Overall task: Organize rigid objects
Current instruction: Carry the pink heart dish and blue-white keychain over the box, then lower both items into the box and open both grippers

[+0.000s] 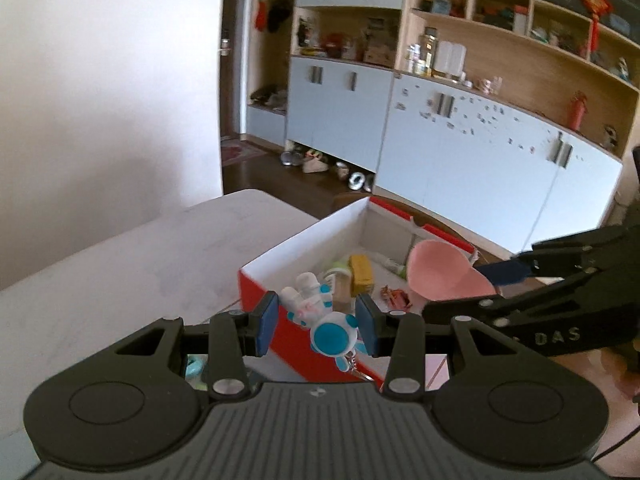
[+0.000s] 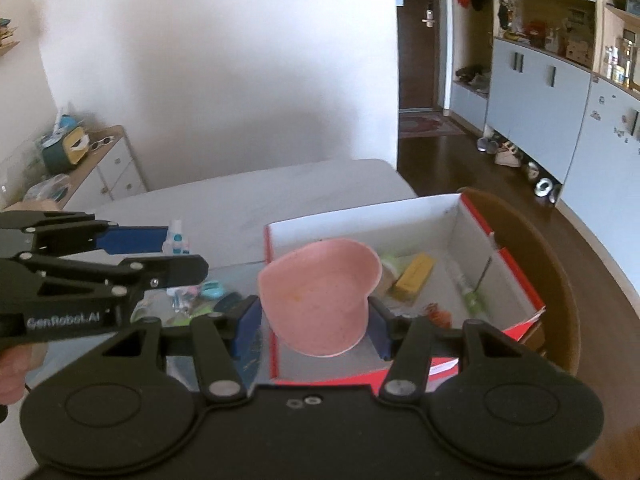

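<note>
Left gripper [image 1: 317,322]: clamped on the astronaut figurine [image 1: 320,314], blue pads pressing it from both sides, hanging right at the box's near-left corner!

Figurine's axis: it lay tilted between the pads, white legs pointing away toward the box, the round blue-and-white head nearest the camera, a keyring chain dangling below.

Right gripper [image 2: 314,320]: gripping the pink dish [image 2: 320,296], one finger on each flank, the dish's hollow side facing the lens.

Where the dish was: poised over the near end of the box [image 2: 472,232], above its floor. This hand looked the nearer to a drop, and that was my call, not a certainty.

Key relation: the box opening lay ahead of and below both claws; the figurine sat just over the near rim, the dish already inside the outline.

Box: open-topped card, red outside, white inside, straight thin walls, resting on the pale table [image 2: 240,196].

Already inside: a yellow block [image 2: 414,274], a green tube [image 2: 470,298], a small orange-red trinket [image 2: 438,314], all loose on the floor.

Left on the table: a jumble of small pastel toys [image 2: 208,292] beside the box, too blurred to name.

Materials: figurine glossy moulded plastic, knobbly; dish smooth, matte, heart-shaped, faintly speckled with a thin rim.

Risk, as I judged it: the dish could land on the pieces below.
</note>
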Available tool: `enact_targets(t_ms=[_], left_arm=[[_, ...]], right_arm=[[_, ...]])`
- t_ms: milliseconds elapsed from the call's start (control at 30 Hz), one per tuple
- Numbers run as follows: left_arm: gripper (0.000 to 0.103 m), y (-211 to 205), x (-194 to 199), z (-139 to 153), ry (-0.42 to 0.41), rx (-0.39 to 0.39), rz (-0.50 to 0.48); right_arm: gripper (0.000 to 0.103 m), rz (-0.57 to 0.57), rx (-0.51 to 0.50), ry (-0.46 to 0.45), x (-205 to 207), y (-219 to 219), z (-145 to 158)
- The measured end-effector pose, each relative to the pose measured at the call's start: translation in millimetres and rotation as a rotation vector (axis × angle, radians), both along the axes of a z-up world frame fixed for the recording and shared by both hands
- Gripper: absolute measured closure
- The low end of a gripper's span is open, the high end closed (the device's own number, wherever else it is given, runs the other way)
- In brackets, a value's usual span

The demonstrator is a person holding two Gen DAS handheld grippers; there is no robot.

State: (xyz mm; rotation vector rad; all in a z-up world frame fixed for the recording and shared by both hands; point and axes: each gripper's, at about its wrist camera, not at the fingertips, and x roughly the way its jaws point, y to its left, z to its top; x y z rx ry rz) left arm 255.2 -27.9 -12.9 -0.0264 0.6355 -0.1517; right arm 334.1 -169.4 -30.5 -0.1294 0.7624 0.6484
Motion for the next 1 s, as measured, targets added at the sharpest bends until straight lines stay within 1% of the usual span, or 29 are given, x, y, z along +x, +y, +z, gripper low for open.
enact_targets(t_ms=[133,233,433,633,867,1000], left_arm=[[0.061,-16,23,1,0.003,0.019,-0.04],[0.061,-24,39,0,0.011,0.018,-0.063],[0.061,-36,73,-12,0.04,0.031,-0.077],[0.061,-46,107,-37,0.087,0.077,-0.079],[0.061,-47,144,-75,0.202,0.096,-0.044],[0.061,-52,157,-95,0.25,0.146,-0.044]], right_arm=[[0.048,-0.03,-0.017,-0.017,18,-10,-4],[0.048,-0.057,-0.027,-0.018,33,-18,-7],[0.048,-0.106,-0.061,-0.012,64,-36,-23],[0.048,-0.134,-0.088,0.001,93,-44,-43],[0.048,-0.13,-0.084,0.051,125,-43,-74],[0.048,-0.113,-0.117,0.077,138,-32,-93]])
